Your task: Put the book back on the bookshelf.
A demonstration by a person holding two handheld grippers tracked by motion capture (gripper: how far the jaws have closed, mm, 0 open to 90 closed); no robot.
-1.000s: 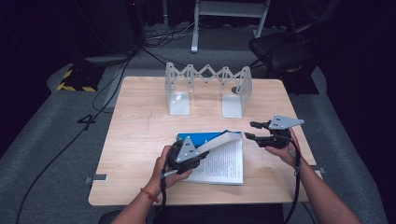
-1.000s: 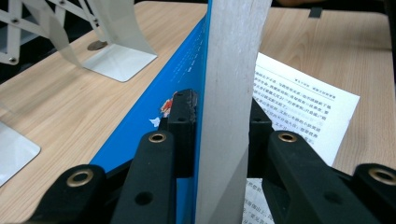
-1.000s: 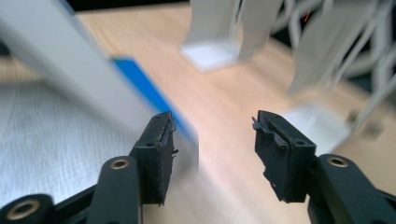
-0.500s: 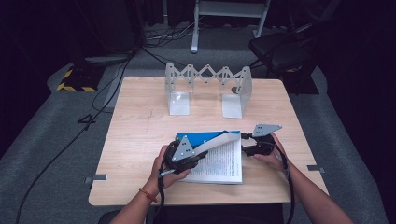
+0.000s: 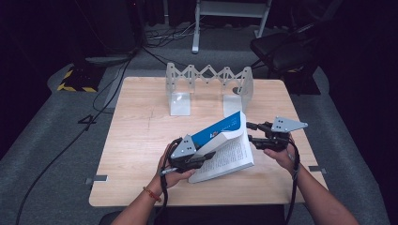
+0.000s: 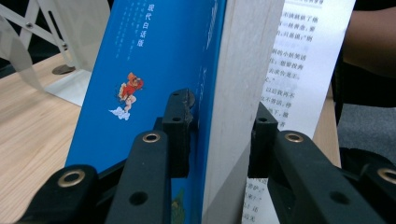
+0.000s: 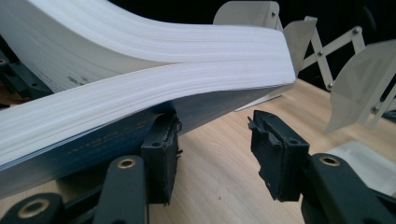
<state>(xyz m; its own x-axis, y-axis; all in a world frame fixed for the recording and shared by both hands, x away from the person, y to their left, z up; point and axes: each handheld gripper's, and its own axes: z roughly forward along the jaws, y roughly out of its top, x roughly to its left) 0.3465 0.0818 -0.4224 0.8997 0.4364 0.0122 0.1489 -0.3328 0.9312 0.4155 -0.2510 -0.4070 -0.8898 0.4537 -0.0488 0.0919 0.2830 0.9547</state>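
You had the left tongs (image 5: 199, 157) clamped on the blue paperback (image 5: 220, 133), tilted up off the bench (image 5: 141, 140). Right tongs (image 5: 252, 132) were closing, nothing gripped, at its floppy page edge; I'd grab nearer the spine.
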